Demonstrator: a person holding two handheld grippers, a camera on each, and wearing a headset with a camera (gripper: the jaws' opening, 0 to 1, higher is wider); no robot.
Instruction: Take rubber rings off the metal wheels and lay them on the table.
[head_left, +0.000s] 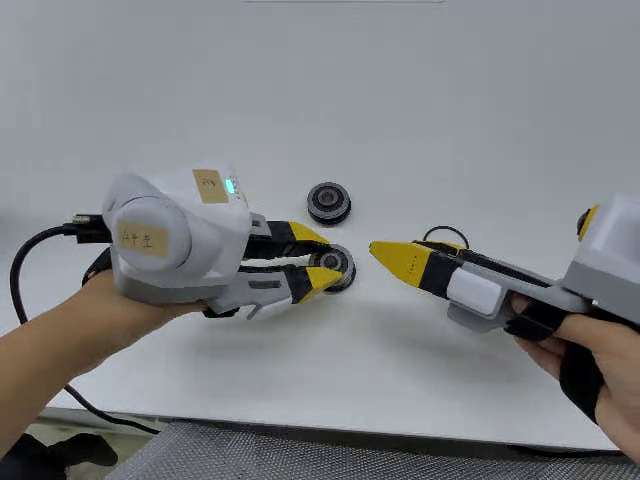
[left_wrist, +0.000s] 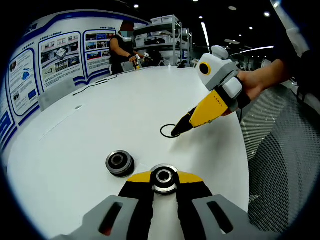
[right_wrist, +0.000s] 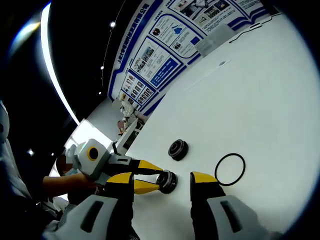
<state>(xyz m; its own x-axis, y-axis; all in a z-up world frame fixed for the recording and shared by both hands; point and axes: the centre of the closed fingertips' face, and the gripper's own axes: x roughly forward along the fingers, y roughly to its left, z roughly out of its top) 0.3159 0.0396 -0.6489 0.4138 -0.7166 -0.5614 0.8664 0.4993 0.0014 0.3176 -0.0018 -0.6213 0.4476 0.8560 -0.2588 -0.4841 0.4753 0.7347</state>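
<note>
L claw (left_wrist: 165, 177) is clamped on one metal wheel (head_left: 338, 264), a yellow tip on each side of it, low over the white worktop (head_left: 200, 100); can't tell whether the wheel touches the surface. R claw (head_left: 385, 252) is open w/ nothing between its jaws, pointing at the held wheel from its right, near but apart. Progress: 1 rubber ring (right_wrist: 216, 172) lies flat on the worktop, loose, to the right of the held wheel and just past the R claw's tips; in the head view that claw hides part of it. So I count 1 ring as done. In the left gripper view the held wheel's rim reads as bright metal, so I judge it's prob. the stripped one, but I'm not sure. The 2nd wheel (head_left: 328, 202) sits on the worktop beyond the held wheel, near it but not touching, no claw on it. Its outer band looks black, so I reckon its ring is on and is the job left: approx. halfway, going by the 2 wheels I see.
</note>
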